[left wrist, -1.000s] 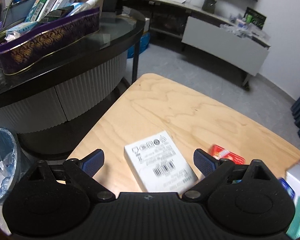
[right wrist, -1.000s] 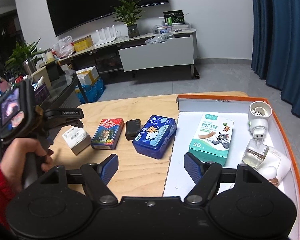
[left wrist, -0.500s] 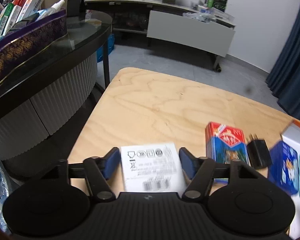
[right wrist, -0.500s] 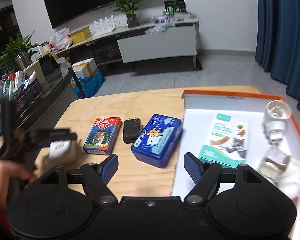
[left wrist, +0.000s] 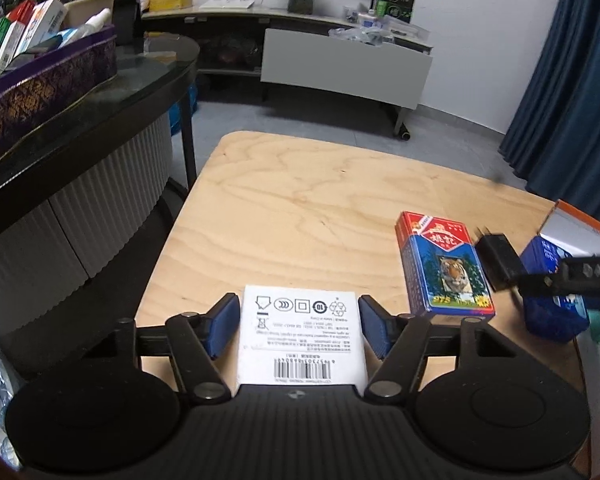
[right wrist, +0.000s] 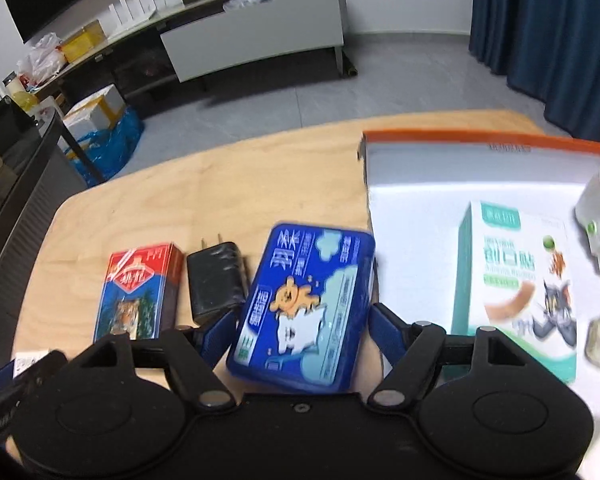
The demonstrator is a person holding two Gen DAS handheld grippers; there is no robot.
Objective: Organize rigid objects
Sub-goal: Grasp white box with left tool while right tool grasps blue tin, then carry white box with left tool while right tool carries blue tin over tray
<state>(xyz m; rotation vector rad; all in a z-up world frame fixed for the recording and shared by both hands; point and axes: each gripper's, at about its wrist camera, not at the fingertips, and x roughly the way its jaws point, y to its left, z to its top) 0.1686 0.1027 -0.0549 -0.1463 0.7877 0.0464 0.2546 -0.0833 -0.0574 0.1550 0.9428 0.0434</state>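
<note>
tray point(right wrist: 404, 184): sat at the table's right, orange rim, holding sorted items; likely the drop zone.
blue tin point(right wrist: 304, 304): beside the tray; right gripper point(right wrist: 300, 330) straddled it, jaws opening, no pad contact seen.
white box point(left wrist: 302, 340): left gripper point(left wrist: 298, 326) clamped it, jaws easing slightly, probably for carrying.

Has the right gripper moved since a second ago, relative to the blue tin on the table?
Yes. The right gripper has moved left off the tray and down, now straddling the blue tin.
</note>
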